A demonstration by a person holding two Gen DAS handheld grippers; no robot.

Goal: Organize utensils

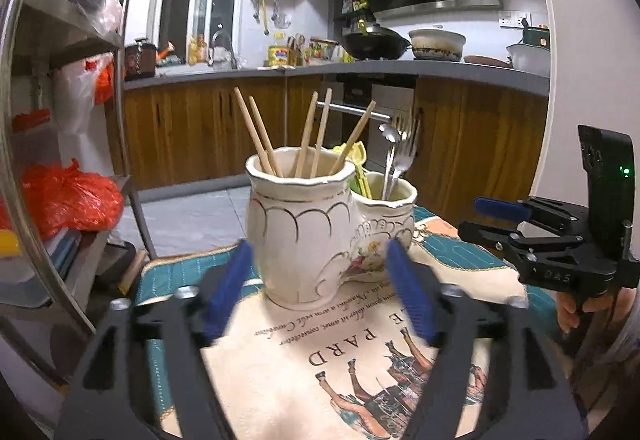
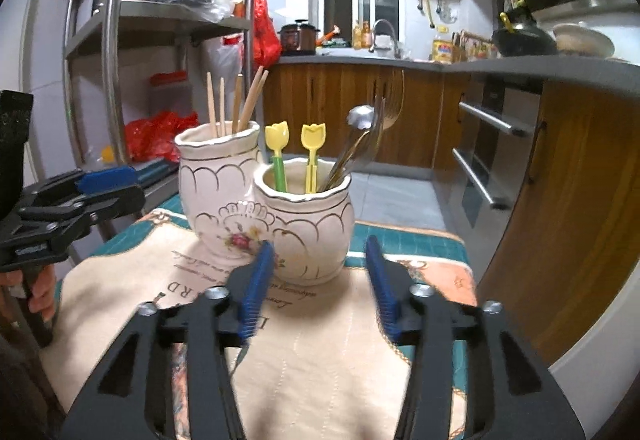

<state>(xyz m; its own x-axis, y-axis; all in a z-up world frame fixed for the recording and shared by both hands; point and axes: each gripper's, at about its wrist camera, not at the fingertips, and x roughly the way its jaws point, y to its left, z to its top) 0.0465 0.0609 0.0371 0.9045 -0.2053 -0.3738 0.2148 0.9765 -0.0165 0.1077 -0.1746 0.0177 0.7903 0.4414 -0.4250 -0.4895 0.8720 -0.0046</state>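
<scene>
Holding both grippers with fingers spread and empty, we see the left gripper (image 1: 320,280) and right gripper (image 2: 320,272) facing a glossy cream ceramic double holder (image 1: 312,224) with gold scallop lines and a floral decal, standing on the table's printed cloth (image 1: 320,340), lettered "PARD". Wooden chopsticks (image 1: 280,135) fill the taller pot; yellow tulip-topped plastic picks (image 2: 296,151), a metal spoon (image 2: 360,119) and fork (image 1: 404,143) fill the shorter.

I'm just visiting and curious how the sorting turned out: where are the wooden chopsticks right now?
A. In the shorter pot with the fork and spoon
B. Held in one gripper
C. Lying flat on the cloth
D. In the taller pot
D: the chopsticks stand in the taller pot, while the shorter pot holds the metal cutlery and yellow tulip-topped picks, and both grippers are open and hold nothing.
</scene>
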